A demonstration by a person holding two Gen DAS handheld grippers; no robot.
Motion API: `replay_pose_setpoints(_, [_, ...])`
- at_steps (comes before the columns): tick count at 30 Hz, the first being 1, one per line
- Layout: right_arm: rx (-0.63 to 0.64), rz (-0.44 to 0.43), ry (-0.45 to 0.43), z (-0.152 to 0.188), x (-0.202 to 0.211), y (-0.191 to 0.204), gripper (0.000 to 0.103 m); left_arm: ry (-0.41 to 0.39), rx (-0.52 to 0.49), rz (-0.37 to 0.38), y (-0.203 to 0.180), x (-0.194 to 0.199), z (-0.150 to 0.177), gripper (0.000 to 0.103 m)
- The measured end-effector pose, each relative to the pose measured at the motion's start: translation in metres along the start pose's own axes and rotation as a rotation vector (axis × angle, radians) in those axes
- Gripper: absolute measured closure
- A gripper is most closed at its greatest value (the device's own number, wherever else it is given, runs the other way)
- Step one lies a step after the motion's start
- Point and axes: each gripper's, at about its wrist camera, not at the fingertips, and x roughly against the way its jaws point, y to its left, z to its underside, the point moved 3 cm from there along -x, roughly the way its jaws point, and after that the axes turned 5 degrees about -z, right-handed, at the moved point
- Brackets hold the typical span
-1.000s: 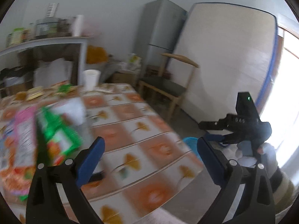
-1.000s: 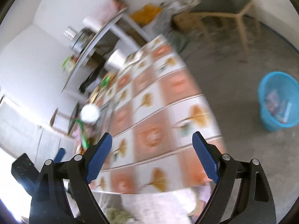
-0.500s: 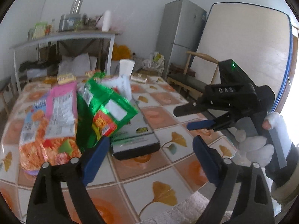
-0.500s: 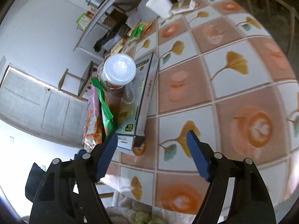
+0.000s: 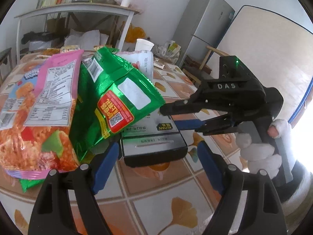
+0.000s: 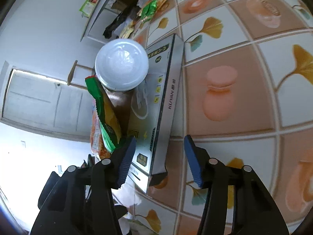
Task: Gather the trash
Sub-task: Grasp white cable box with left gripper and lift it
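Observation:
On the tiled tablecloth (image 5: 156,205) lies a pile: a pink-and-orange snack bag (image 5: 39,107), a green snack bag (image 5: 117,98) leaning on it, and a flat grey box (image 5: 154,143) beneath. My left gripper (image 5: 158,145) is low at the box's near end, jaws closing, pads clear of it. In the right wrist view a white-lidded jar (image 6: 121,66) stands on the box (image 6: 164,98) beside the green bag (image 6: 105,117). My right gripper (image 6: 160,139) straddles the box's corner, jaws closing, with no pad pressing. From the left it shows as black fingers (image 5: 169,117) by the green bag.
A gloved hand (image 5: 258,150) holds the right gripper at the table's right edge. Behind the pile are a white bag (image 5: 140,62) and a paper cup (image 5: 143,45). Beyond stand a cluttered shelf (image 5: 78,9), a fridge (image 5: 205,29), a wooden chair (image 5: 205,68) and a leaning mattress (image 5: 264,58).
Both grippers have come down toward the pile and their jaws have narrowed. The right one swung in from the table's edge and now sits over the box corner.

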Motion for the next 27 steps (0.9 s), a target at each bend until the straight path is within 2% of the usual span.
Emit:
replay_pose_setpoints(4, [0.001,0.003,0.033,0.005,-0.009,0.001,0.070,0.008,0.019,0.011,0.002,-0.010,0.000,0.033])
replay_pose_setpoints(8, [-0.020,-0.005,0.023,0.007,-0.007,-0.001,0.073,0.011,0.021,0.021,0.001,-0.013,-0.001,0.038])
replay_pose_setpoints(15, [-0.037,0.017,-0.005,0.023,0.005,-0.004,0.074,0.047,-0.033,0.057,-0.020,-0.012,0.005,0.039])
replay_pose_setpoints(23, [-0.104,0.049,-0.049,0.052,0.030,-0.010,0.074,0.169,-0.129,0.214,-0.056,0.003,0.021,0.039])
replay_pose_setpoints(27, [-0.119,0.048,-0.039,0.072,0.042,-0.011,0.072,0.231,-0.136,0.278,-0.062,0.016,0.030,0.039])
